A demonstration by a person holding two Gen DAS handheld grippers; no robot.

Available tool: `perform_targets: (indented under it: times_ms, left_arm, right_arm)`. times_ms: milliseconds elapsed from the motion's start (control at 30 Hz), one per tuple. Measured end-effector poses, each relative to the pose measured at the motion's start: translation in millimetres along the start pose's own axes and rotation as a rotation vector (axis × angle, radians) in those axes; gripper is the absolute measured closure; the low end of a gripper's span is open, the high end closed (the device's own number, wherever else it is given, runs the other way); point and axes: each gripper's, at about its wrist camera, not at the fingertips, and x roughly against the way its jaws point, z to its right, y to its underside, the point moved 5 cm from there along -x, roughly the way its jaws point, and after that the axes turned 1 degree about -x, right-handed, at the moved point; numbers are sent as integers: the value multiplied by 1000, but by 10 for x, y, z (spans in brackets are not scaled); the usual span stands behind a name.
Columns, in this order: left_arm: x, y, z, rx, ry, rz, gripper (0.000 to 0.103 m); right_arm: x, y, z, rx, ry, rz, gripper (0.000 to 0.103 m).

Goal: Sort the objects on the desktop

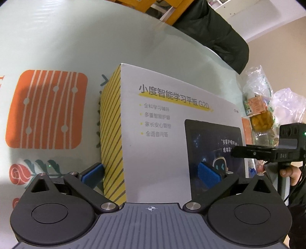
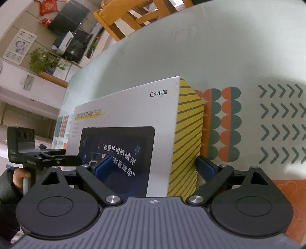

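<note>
You have a pale green tablecloth (image 1: 57, 38) spread under everything, printed with an orange striped square (image 1: 46, 109) on the left, a red rose (image 1: 19, 173) nearer you, and on the right orange and teal scallops (image 2: 221, 124) beside rows of chevrons (image 2: 281, 124). Past the far edge stands a wooden chair (image 2: 132, 17). Far left, you can see a potted plant (image 2: 45, 61) on a ledge, a dark screen (image 2: 67, 19) above it, and a poster (image 2: 19, 46) on the wall. At the right edge sit plastic bags (image 1: 258, 84) over a jar of yellow fruit (image 1: 261, 122). A dark jacket (image 1: 220, 32) hangs at the far right.
</note>
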Motion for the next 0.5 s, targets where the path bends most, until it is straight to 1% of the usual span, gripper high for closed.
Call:
perform_targets:
  times_ms: [100,167,233,400,500]
  left_arm:
    - [31,12,101,-20,-54,20,0]
    - [65,22,207,-58,-111,42,0]
    - [96,26,308,-90,-169,56,0]
    - [138,43,388,-105,-209,53,0]
    - [160,68,448,-114,-232,60,0]
  right_arm:
    - [-18,-18,-71,-10,42,-5,0]
    - [-22,-14,-134,-6,76,-3,0]
    - [6,37,-205,14,116,20,0]
    - [64,167,-346,61,187,60,0]
    - [91,260,-382,52,202,79,0]
